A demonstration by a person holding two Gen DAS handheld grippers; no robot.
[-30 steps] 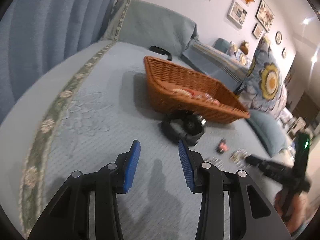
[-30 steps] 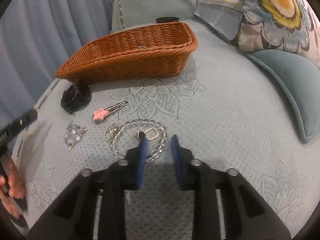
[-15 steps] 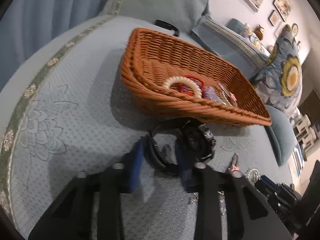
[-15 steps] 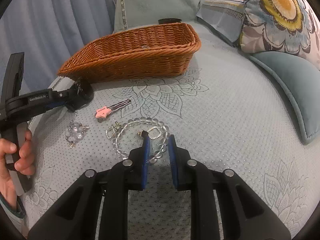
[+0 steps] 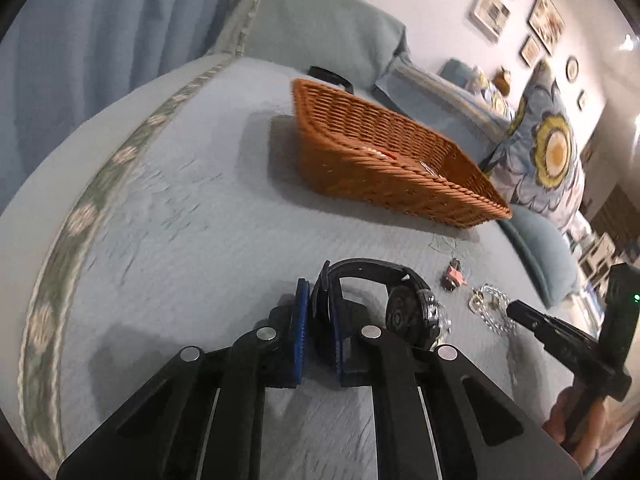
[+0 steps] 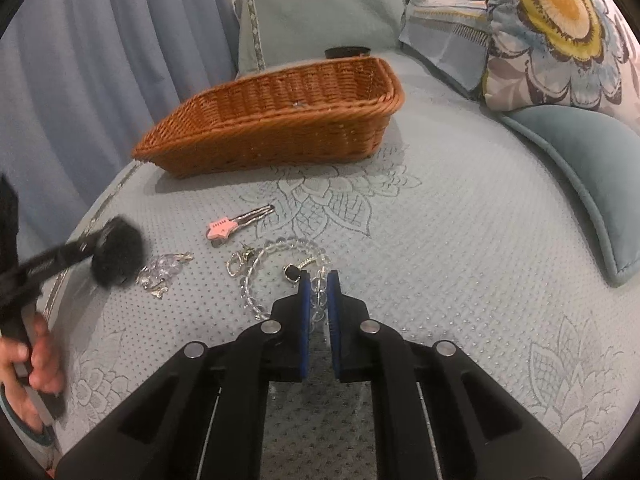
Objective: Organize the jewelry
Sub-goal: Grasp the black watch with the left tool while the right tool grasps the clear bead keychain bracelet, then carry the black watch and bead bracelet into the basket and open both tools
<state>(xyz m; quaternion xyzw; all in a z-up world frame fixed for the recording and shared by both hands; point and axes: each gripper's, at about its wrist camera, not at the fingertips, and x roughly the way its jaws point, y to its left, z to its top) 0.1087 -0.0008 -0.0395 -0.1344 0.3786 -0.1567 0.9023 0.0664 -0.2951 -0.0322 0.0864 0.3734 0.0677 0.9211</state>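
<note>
My left gripper (image 5: 319,300) is shut on the strap of a black wristwatch (image 5: 404,304) and holds it just above the bedspread; it shows blurred in the right wrist view (image 6: 118,256). My right gripper (image 6: 319,288) is shut on a clear bead bracelet (image 6: 280,248) lying on the bed. The brown wicker basket (image 6: 280,120) stands beyond, also in the left wrist view (image 5: 380,168), with jewelry inside. A pink star hair clip (image 6: 222,229), a crystal piece (image 6: 164,270) and a small gold clasp (image 6: 237,264) lie on the bedspread.
A floral pillow (image 6: 560,32) and a teal cushion (image 6: 580,168) lie to the right. A blue curtain (image 6: 100,60) hangs on the left. A grey-blue pillow (image 6: 320,12) and a black object (image 6: 346,52) are behind the basket.
My left gripper closed on the watch strap and pulled it back from the basket. My right gripper closed further onto the bead bracelet.
</note>
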